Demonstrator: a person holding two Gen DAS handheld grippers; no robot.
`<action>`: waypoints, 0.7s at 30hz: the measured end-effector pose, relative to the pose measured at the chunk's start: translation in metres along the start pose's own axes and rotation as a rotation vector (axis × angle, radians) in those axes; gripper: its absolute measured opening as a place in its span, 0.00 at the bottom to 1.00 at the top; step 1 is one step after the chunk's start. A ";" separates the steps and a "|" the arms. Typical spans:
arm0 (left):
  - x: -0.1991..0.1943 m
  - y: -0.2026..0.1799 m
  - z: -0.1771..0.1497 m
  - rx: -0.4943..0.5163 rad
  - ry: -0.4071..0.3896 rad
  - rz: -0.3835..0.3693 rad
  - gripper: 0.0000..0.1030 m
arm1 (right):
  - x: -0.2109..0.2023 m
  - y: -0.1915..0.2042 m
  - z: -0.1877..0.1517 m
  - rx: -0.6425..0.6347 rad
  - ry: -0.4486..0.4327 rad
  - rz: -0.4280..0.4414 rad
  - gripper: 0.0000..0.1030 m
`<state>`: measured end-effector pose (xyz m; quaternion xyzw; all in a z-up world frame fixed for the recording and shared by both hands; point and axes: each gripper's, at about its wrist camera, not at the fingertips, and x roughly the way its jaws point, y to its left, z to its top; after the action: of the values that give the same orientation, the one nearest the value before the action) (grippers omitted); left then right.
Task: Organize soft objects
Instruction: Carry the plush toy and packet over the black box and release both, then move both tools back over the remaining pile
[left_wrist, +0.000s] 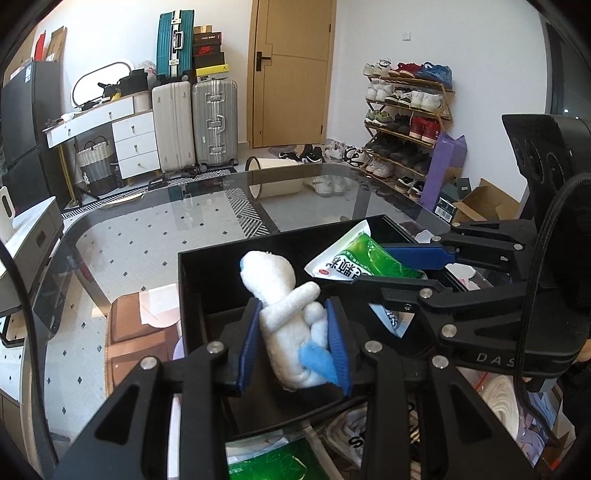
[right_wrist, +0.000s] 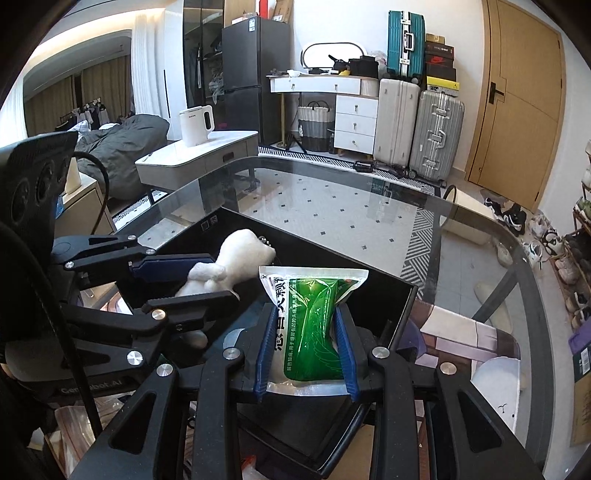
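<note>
- Left gripper (left_wrist: 295, 341) clamped on white plush toy (left_wrist: 284, 306), long axis upright, above black box (left_wrist: 207, 280).
- Right gripper (right_wrist: 308, 349) pinching green pouch (right_wrist: 314, 321), just beside, same box below.

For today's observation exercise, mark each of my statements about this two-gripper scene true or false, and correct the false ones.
1. The left gripper is shut on a white plush toy. True.
2. The right gripper holds nothing. False: its blue pads clamp a green-and-white sachet.
3. Both held items are above an open black box. True.
4. The black box stands on a wooden table. False: it stands on a glass tabletop through which the tiled floor shows.
5. The plush toy has a blue patch low on its body. True.
</note>
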<state>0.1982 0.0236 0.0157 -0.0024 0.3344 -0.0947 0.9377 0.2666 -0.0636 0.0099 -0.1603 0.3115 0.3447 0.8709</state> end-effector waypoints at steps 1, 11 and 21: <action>0.000 0.000 0.000 -0.001 0.001 0.001 0.33 | 0.001 0.000 0.001 -0.003 0.003 0.001 0.30; -0.005 -0.003 -0.002 -0.016 0.008 -0.022 0.50 | -0.020 -0.008 0.000 -0.004 -0.048 -0.027 0.68; -0.054 0.010 -0.006 -0.124 -0.109 0.010 1.00 | -0.082 -0.025 -0.016 0.124 -0.139 -0.046 0.99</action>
<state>0.1547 0.0440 0.0441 -0.0640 0.2883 -0.0687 0.9529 0.2302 -0.1303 0.0529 -0.0888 0.2671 0.3148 0.9064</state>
